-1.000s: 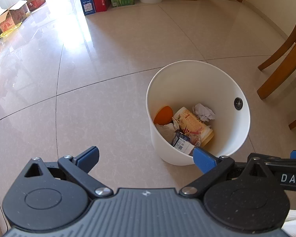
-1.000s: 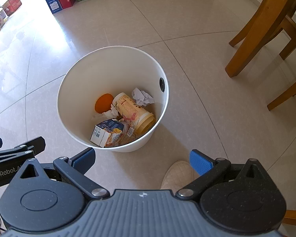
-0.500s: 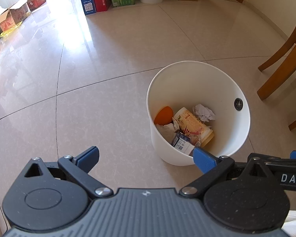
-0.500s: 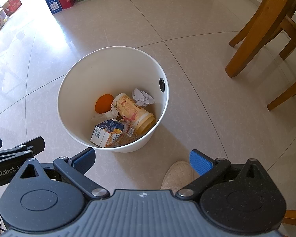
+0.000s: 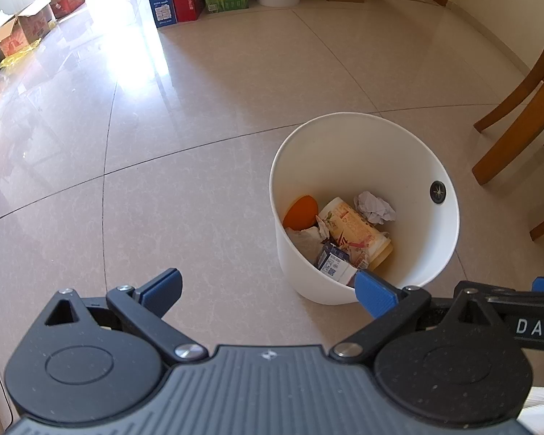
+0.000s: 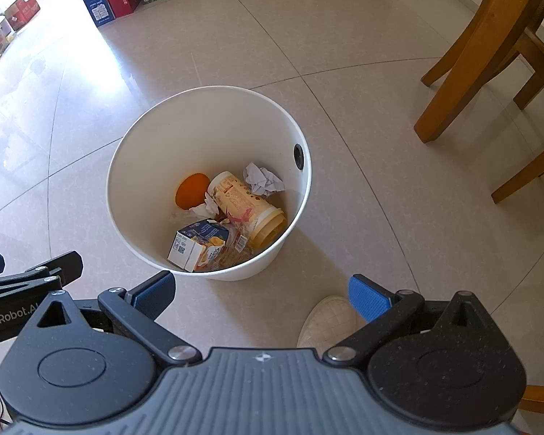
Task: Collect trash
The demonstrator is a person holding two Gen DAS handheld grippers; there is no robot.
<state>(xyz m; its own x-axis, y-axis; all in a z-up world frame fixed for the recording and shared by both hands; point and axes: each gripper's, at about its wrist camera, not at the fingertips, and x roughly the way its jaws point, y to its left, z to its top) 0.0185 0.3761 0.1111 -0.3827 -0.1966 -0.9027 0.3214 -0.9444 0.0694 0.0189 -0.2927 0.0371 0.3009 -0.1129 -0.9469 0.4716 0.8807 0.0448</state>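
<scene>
White bin (image 6: 134, 166) on bare tiles (image 6: 362, 199), both tools (image 6: 261, 286) empty, spread

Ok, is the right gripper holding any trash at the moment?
No, the right gripper is open and empty, with only floor and a shoe between its fingers; the trash lies in the white bin.

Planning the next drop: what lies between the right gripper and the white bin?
Only bare floor tile, as the right wrist view shows, between the open right gripper and the white bin.

White bin (image 5: 442, 253) on tiled floor (image 5: 199, 145) holds trash (orange (image 5: 300, 212), crumpled paper (image 5: 373, 207)); left gripper (image 5: 268, 291) jaws apart
</scene>
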